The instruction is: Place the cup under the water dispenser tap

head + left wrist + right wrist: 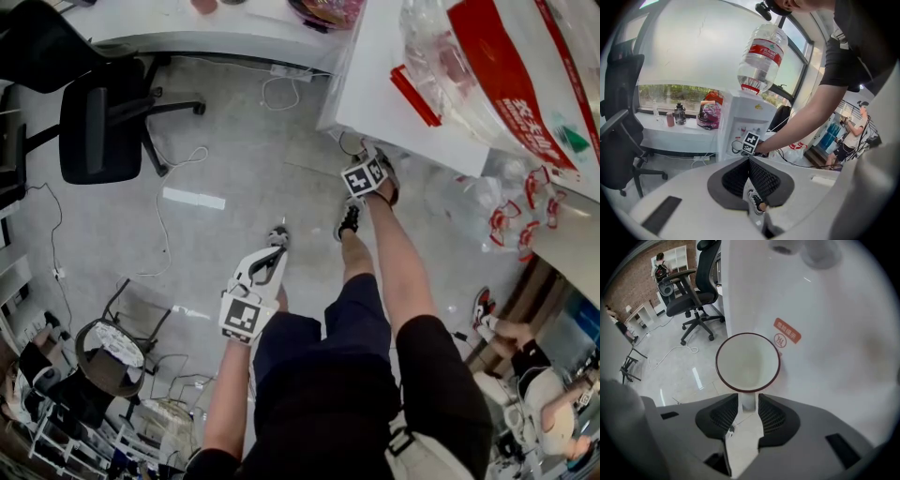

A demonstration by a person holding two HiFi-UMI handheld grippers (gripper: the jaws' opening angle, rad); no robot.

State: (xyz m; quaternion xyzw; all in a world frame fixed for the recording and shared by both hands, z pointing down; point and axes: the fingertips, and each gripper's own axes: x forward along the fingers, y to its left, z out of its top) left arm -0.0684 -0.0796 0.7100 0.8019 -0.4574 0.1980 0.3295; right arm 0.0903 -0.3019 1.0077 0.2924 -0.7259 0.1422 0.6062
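Right claw [748, 397]: jaws apart, pointing steeply down. The cup's handle [748, 404] stands between the pads with a thin gap on each side, so it's not clamped.

Cup [747, 363]: upright and seen from above, white inside with a dark red rim. It sits against the white front of the water dispenser [825, 333]. Two rounded taps [787, 245] show blurred at 12 to 1 o'clock of the cup. Cup and claw hide what it rests on.

Writing:
- Red sticker [786, 336] on the dispenser front, at 2 o'clock of the cup and touching its rim line. It has white characters and a round symbol, too small to read.
- The upturned bottle [761, 56] on top of the dispenser carries a red label [765, 50]. In the head view the label shows white Chinese characters and a green mark, but I can't read them cleanly.

Left claw [749, 161]: jaws together, nothing between them. In the head view it hangs over the floor [234, 159] at 7 o'clock of the right claw, well apart from cup and dispenser.

An office chair [696, 282] stands on the floor at 10 o'clock of the cup.
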